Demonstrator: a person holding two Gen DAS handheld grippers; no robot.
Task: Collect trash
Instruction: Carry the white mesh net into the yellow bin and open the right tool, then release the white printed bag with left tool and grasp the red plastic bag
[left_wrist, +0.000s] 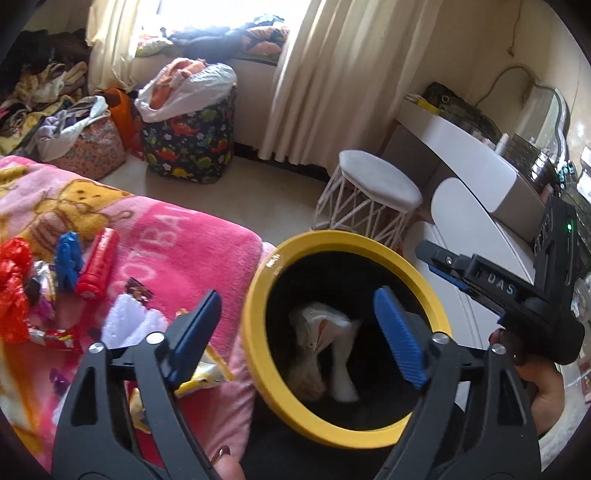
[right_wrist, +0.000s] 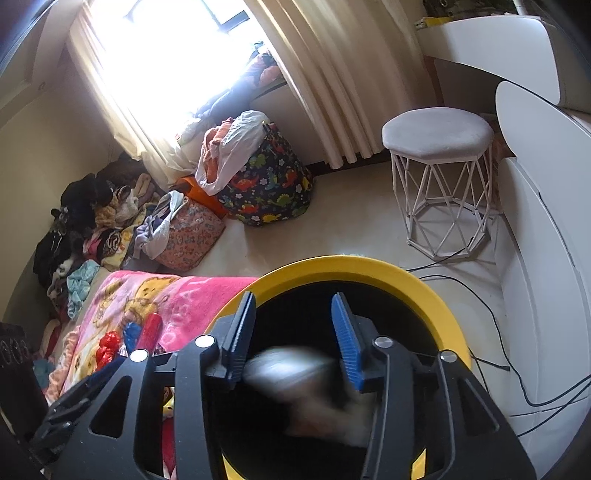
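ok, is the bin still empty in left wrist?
No, crumpled white trash already lies at the bottom of the yellow-rimmed bin.

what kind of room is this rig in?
Most likely a bedroom in a home: a pink cartoon-print fleece blanket spread on what looks like a bed, cream curtains at a sunlit window, a white vanity desk and a grey-cushioned white wire stool.

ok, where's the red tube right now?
Left wrist view, left side: the red tube lies on the pink blanket, beside the blue clip.
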